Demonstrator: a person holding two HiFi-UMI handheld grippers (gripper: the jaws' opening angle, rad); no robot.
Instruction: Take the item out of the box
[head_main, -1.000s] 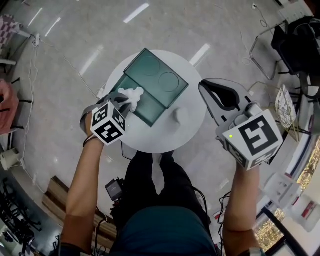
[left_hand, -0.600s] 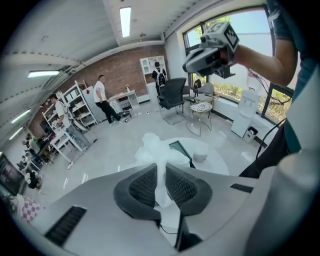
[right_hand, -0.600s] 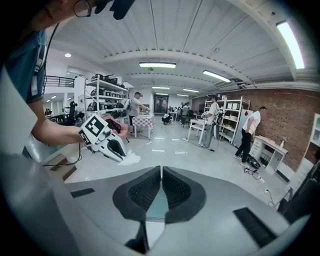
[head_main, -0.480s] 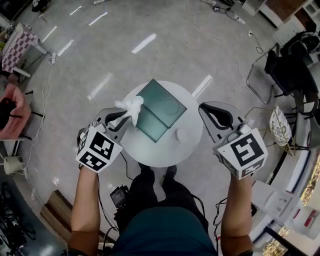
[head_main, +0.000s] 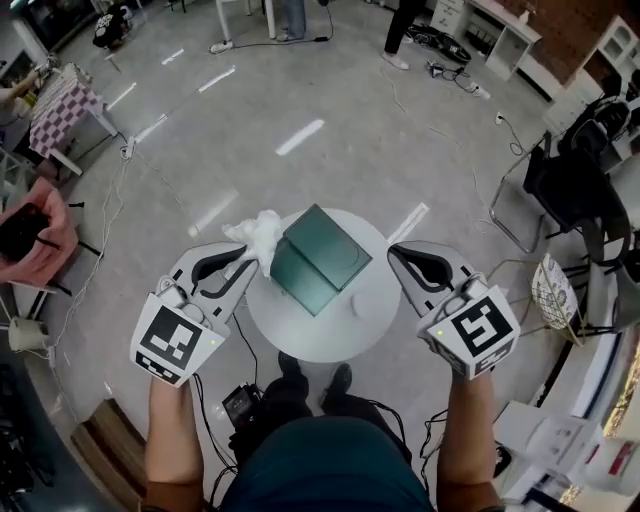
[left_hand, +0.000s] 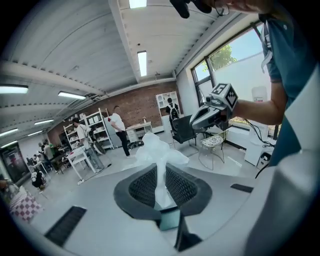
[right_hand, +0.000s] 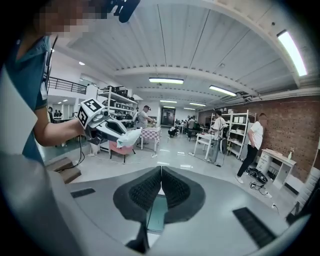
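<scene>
The item (left_hand: 159, 152): its lower end is hidden between the pads of the left claw (left_hand: 161, 172); whether it is film or tissue cannot be told. In the head view the left claw covers the left rim of the worktop (head_main: 330, 335), and the right claw (head_main: 400, 258) covers the right rim. Whether the item touches the box (head_main: 318, 258) cannot be told. Box interior: dark green, not resolvable. White object (head_main: 358, 303) beside the box: too small to identify. Both forearms are cut by the lower edge. The person in pink (head_main: 35, 235) is cut by the left edge. The people (head_main: 290, 15) at the top edge show legs only
</scene>
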